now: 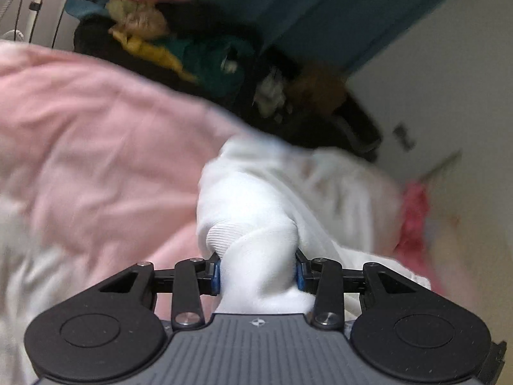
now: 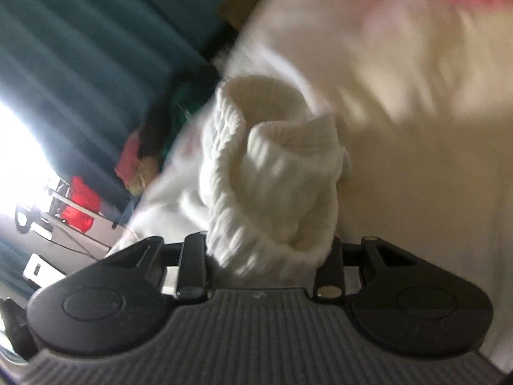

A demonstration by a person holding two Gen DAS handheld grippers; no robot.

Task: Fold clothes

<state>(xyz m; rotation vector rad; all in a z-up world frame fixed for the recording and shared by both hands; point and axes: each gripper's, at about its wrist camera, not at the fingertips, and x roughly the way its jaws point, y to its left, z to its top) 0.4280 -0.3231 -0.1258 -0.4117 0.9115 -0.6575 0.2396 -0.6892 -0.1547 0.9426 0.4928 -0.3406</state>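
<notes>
My left gripper point(image 1: 258, 272) is shut on a thick bunch of a white garment point(image 1: 256, 211) with a ribbed cuff, held above a pink cloth point(image 1: 96, 134). The white fabric trails off to the right. My right gripper point(image 2: 269, 253) is shut on a white ribbed knit part of a garment point(image 2: 266, 186), which bulges up between the fingers and hides the fingertips. More white fabric point(image 2: 368, 48) spreads behind it. Both views are blurred by motion.
A dark surface holds a heap of coloured clothes point(image 1: 179, 48) at the back in the left wrist view. A blue curtain point(image 1: 320, 6) hangs behind. A bright pink item point(image 1: 413, 215) lies at the right. In the right wrist view a red item point(image 2: 80, 205) and a bright window point(image 2: 19, 154) are at the left.
</notes>
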